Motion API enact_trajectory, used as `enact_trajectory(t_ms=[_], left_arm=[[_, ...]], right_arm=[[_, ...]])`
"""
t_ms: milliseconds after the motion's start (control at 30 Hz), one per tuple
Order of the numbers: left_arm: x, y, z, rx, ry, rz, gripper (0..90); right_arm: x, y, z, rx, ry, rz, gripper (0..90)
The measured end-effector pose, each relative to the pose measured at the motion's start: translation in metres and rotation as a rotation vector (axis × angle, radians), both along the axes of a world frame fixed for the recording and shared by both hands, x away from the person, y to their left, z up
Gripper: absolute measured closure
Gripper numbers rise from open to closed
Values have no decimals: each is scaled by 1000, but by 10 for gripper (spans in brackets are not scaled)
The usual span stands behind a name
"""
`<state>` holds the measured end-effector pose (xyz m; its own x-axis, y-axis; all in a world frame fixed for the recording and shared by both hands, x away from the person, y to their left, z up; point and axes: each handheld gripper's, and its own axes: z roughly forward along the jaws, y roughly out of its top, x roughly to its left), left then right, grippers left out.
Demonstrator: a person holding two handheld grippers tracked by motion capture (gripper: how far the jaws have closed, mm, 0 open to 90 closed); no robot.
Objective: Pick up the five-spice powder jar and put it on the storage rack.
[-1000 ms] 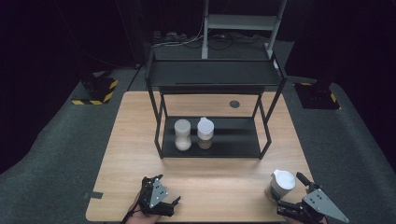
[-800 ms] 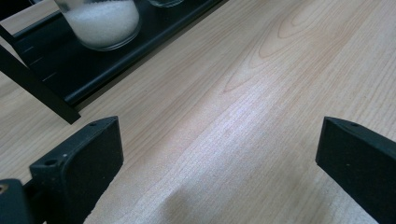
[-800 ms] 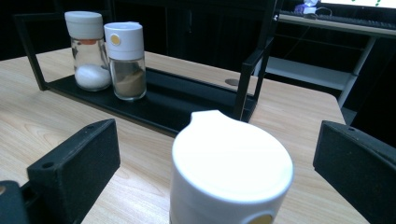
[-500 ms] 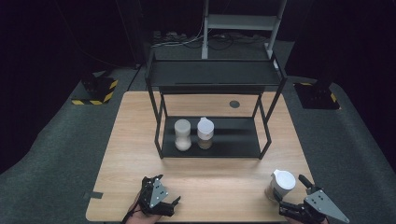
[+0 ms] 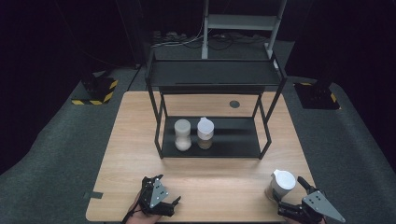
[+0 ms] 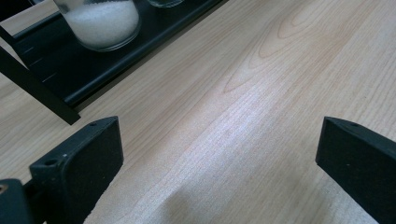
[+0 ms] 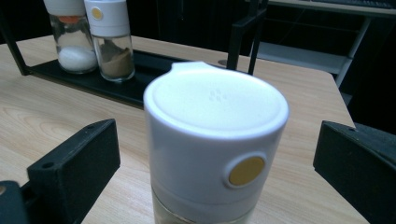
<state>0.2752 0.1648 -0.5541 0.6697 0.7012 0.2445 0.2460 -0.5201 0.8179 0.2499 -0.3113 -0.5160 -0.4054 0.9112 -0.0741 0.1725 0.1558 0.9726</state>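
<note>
A jar with a white lid [image 5: 281, 183] stands on the wooden table [image 5: 224, 182] near its front right corner. My right gripper [image 5: 291, 197] is open, with a jaw on each side of the jar and not touching it. In the right gripper view the jar [image 7: 215, 140] has a yellow button on its lid and stands between the jaws of the right gripper [image 7: 217, 144]. My left gripper [image 5: 161, 191] rests open at the table's front left. Between the jaws of the left gripper [image 6: 219, 144] there is only bare wood.
A black two-tier rack [image 5: 215, 74] stands mid-table. On its lower shelf [image 5: 233, 140] are a jar of white grains [image 5: 182, 135] and a white-capped jar of brown powder [image 5: 205, 133]. Dark floor surrounds the table.
</note>
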Motion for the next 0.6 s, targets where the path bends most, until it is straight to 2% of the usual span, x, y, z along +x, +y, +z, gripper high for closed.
enact_trajectory(t_ms=[400,600], left_arm=[[0,0,0,4,-1,0,9],[0,0,0,2,-1,1,9]], right_arm=[[4,-2,-13,19,40,22,13],[6,-4,-18,44,56,22,62]])
